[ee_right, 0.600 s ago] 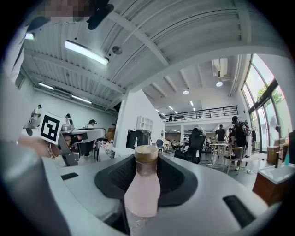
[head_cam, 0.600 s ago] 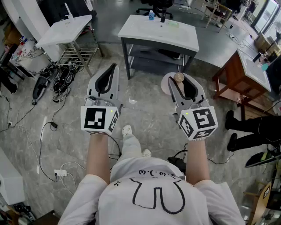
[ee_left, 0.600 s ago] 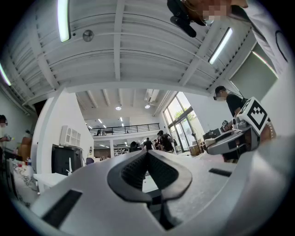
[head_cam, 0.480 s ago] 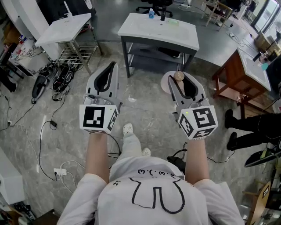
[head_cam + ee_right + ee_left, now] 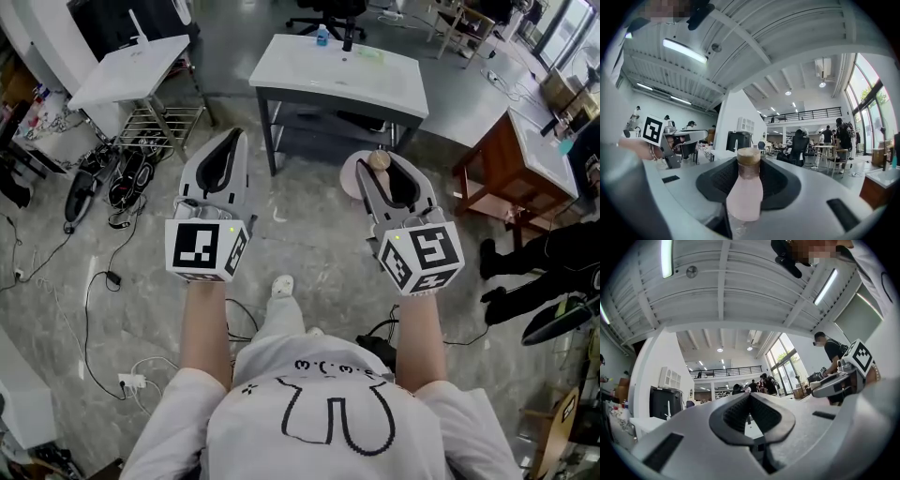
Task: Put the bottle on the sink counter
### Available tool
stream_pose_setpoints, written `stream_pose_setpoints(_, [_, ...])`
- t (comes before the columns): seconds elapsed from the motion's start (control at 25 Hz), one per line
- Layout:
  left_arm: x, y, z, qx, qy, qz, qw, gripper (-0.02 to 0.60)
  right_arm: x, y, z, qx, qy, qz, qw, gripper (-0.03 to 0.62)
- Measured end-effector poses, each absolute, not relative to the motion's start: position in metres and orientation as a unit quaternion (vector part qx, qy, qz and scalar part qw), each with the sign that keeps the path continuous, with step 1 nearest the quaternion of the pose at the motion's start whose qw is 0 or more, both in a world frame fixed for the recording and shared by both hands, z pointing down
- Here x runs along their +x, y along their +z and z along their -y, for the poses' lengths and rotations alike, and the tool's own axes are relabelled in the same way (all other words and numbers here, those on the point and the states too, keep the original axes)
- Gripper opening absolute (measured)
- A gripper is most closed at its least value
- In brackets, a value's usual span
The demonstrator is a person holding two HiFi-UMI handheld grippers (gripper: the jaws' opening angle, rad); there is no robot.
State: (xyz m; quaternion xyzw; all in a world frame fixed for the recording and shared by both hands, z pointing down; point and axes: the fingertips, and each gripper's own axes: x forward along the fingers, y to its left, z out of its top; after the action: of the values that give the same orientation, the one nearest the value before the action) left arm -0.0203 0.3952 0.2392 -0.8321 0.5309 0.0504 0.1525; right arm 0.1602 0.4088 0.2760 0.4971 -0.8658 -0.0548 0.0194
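Right gripper (image 5: 391,182) clamps bottle (image 5: 744,192) — pale pink body; tan cap; upright

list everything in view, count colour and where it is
sink counter: one, white top on dark frame, top centre
blue bottle: one, blue, sink counter's far edge
second sink stand: one, white, upper left
wooden table: one, brown, right
office chair: one, black, beyond the sink counter
cables: several, black and white, floor at left
pink bottle: one, pink with tan cap, in the right gripper
left gripper: one, grey, jaws shut, empty
right gripper: one, grey, shut on the pink bottle
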Motion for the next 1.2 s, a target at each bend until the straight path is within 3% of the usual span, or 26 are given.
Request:
stream_pose_setpoints(0.72, [-0.081, 0.223, -0.188, -0.846, 0.062, -0.508, 0.152, 0.009, 0.103, 0.258, -0.212, 0.52, -0.066, 0.851, 0.026, 0.155])
stream_pose_setpoints(1.2, [-0.112, 0.235, -0.128, -0.848, 0.053, -0.508, 0.14, 0.009, 0.084, 0.269, -0.151, 0.53, -0.052, 0.846, 0.033, 0.155])
